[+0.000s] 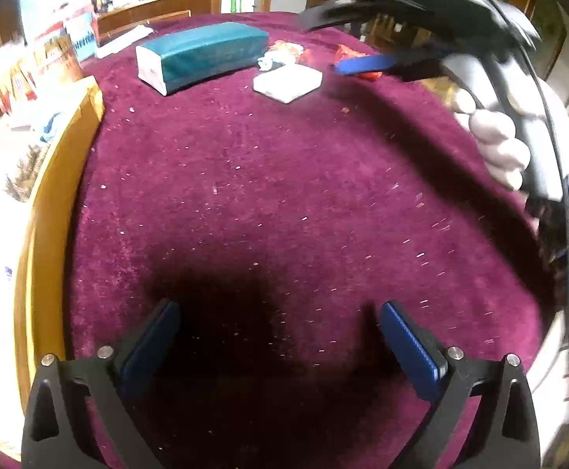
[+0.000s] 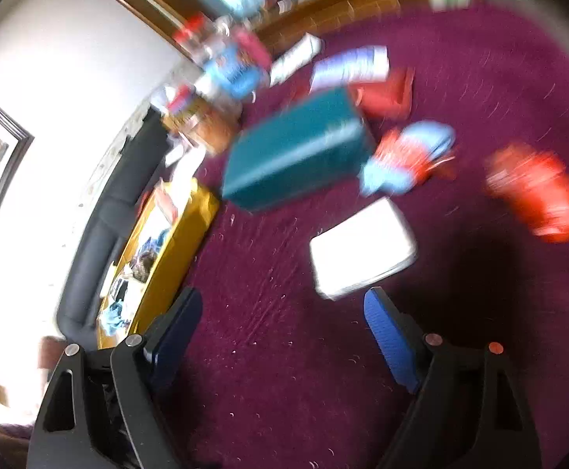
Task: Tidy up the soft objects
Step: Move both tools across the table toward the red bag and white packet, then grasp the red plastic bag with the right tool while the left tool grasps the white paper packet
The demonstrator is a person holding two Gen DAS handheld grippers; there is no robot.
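A teal tissue pack (image 1: 202, 54) lies at the far side of the maroon tablecloth (image 1: 265, 195). A white folded napkin stack (image 1: 287, 82) lies to its right, with crumpled red and blue wrappers (image 1: 284, 52) behind it. My left gripper (image 1: 280, 336) is open and empty, low over bare cloth. My right gripper (image 1: 347, 45) shows at upper right, held by a white-gloved hand (image 1: 499, 144). In the blurred right wrist view my right gripper (image 2: 284, 320) is open and empty, with the white napkin stack (image 2: 362, 250) just beyond its right finger, the teal pack (image 2: 296, 156) farther off and a red soft item (image 2: 538, 195) at right.
A yellow wooden tray (image 1: 54, 179) with mixed items runs along the table's left edge; it also shows in the right wrist view (image 2: 175, 242). Boxes and packets (image 1: 50, 51) stand at the far left. More packets (image 2: 362, 66) lie behind the teal pack.
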